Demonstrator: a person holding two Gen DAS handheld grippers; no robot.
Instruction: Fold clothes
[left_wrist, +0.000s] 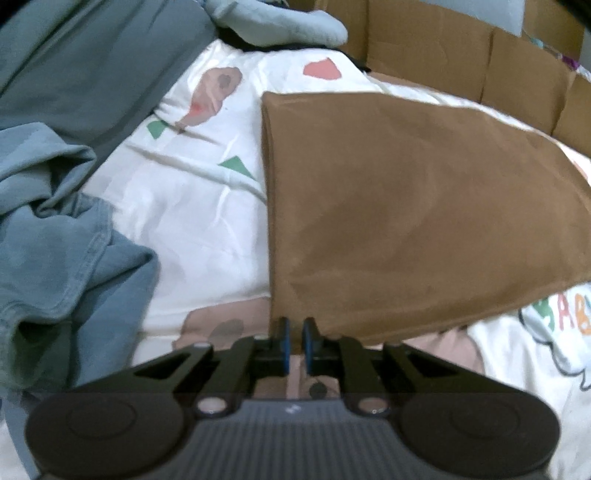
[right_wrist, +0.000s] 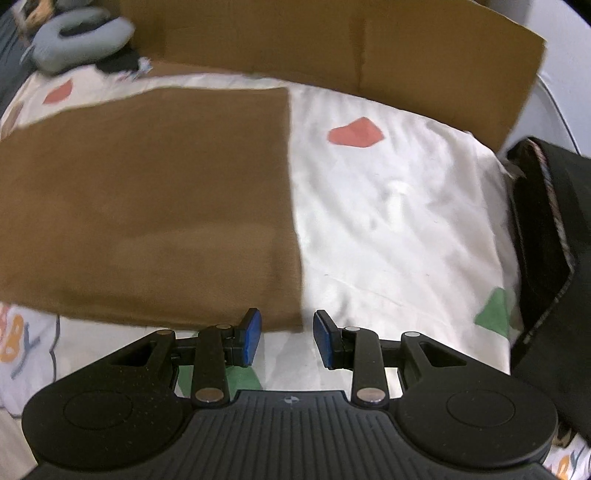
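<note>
A folded brown cloth (left_wrist: 424, 206) lies flat on a bed under a white sheet (left_wrist: 192, 206) printed with coloured shapes. In the left wrist view its near left corner sits right at the tips of the left hand-held gripper (left_wrist: 295, 325), whose jaws stand narrow, only a slim gap between the blue pads; whether they pinch the corner cannot be told (the edge blurs into the fingers there). In the right wrist view the right hand-held gripper (right_wrist: 284, 325) stands partly open and empty, the cloth's near right corner just ahead of its left finger and bare sheet between the pads. A heap of grey-blue clothes (left_wrist: 62, 229) lies on the sheet to the left of the cloth, apart from it. Cardboard (right_wrist: 332, 44) stands along the far side of the bed, and a grey neck pillow (right_wrist: 77, 33) rests at the far left corner. A dark bag (right_wrist: 546, 236) sits at the bed's right edge.
</note>
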